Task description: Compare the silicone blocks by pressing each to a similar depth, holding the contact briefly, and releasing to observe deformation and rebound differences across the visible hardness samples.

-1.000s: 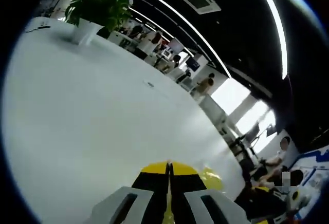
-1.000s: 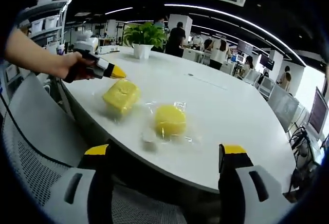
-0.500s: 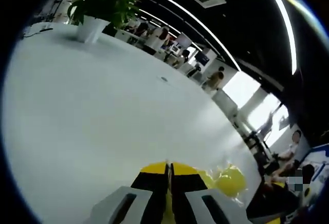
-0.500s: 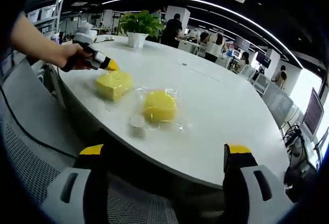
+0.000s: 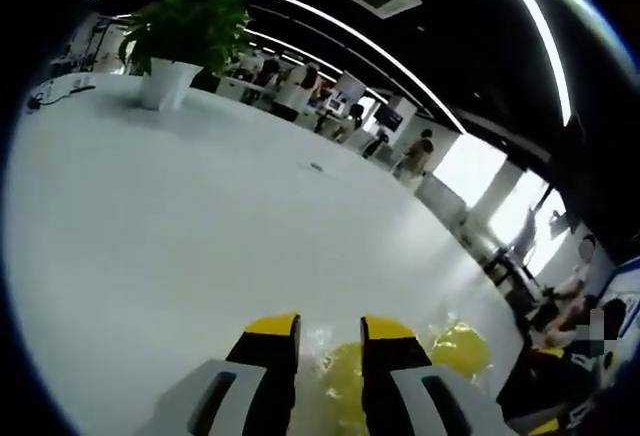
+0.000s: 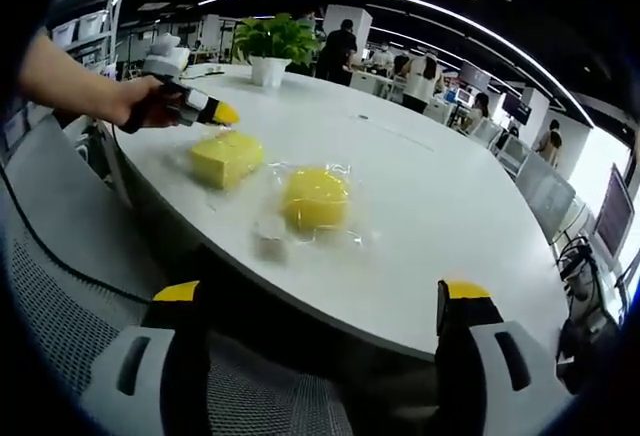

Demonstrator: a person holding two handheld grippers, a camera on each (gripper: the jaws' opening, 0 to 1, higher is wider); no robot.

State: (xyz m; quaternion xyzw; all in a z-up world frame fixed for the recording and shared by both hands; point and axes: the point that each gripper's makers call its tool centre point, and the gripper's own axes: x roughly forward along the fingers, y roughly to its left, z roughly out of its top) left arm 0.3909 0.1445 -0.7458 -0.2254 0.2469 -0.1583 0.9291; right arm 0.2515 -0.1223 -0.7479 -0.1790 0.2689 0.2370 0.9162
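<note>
Two yellow silicone blocks lie on a white table (image 6: 440, 206): a square block (image 6: 226, 159) and, beside it, a rounder block (image 6: 316, 199) in clear wrap. The left gripper (image 6: 222, 114), jaws slightly apart, hovers just above the square block. The right gripper (image 6: 320, 301), jaws wide apart, holds nothing, well back from the table.

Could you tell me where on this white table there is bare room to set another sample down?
The table is bare beyond the two yellow blocks, toward the potted plant and the far right edge. It is crowded at the near left edge, around the blocks and the left gripper.
</note>
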